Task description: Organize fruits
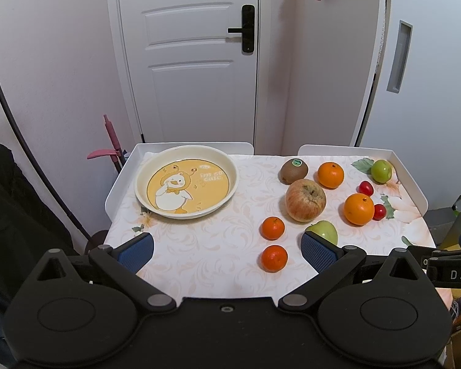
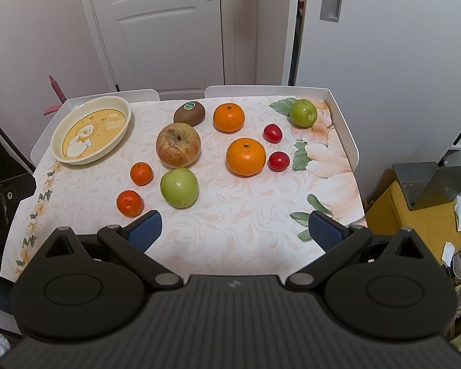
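A cream plate with a yellow duck picture (image 1: 186,181) (image 2: 90,130) sits at the table's far left and holds no fruit. To its right fruit lies loose: a kiwi (image 2: 189,113), a red apple (image 2: 178,144), two oranges (image 2: 229,117) (image 2: 246,156), two small mandarins (image 2: 141,173) (image 2: 129,203), two green apples (image 2: 179,187) (image 2: 303,113) and two red cherry tomatoes (image 2: 272,132) (image 2: 278,161). My left gripper (image 1: 227,253) is open and empty above the near edge. My right gripper (image 2: 235,230) is open and empty, just short of the near green apple.
The table (image 2: 261,215) has a floral cloth and raised white rims at the back and sides. A white door (image 1: 196,61) stands behind it. A yellow box with a laptop (image 2: 430,184) sits to the right. A dark garment (image 1: 15,215) hangs at the left.
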`<state>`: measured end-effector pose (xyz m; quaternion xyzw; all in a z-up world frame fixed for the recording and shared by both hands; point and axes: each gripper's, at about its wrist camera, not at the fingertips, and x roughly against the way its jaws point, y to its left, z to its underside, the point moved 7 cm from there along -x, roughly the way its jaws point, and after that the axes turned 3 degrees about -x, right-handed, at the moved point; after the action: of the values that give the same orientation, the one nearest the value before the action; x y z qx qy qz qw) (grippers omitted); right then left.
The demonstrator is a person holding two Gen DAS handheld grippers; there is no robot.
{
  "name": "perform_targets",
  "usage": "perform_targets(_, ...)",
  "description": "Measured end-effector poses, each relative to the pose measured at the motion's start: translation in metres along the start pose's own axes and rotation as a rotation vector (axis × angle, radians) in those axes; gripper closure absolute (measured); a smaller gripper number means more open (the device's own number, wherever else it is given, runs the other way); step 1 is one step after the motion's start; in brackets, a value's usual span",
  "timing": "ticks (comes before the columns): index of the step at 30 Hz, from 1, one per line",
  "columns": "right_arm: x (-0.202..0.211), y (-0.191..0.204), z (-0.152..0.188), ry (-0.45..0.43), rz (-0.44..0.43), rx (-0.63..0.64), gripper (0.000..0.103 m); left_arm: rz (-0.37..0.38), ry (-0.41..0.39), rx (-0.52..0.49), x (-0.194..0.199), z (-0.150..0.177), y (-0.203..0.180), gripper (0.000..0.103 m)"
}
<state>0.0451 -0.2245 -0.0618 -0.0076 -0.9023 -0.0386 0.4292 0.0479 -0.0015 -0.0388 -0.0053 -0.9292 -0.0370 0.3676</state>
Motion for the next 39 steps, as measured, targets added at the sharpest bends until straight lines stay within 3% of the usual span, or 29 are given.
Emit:
perform_targets(21,-0.006,-0.014,-0.005,-0.025,0.016,0.008,0.000,0.025,0.018,-0.018,-0.014,0.003,-0.012,0.000)
perform_targets(27,-0.026,-0.022,-0.006,-0.028,0.014,0.023,0.000,0.055,0.034,-0.018,-0.036,0.012,-0.021,0.000)
perform_targets(39,-0.091,-0.025,-0.006,-0.030,-0.092,0.040,0.000,0.040,0.041,-0.052,-0.094,0.034,-0.042,0.003)
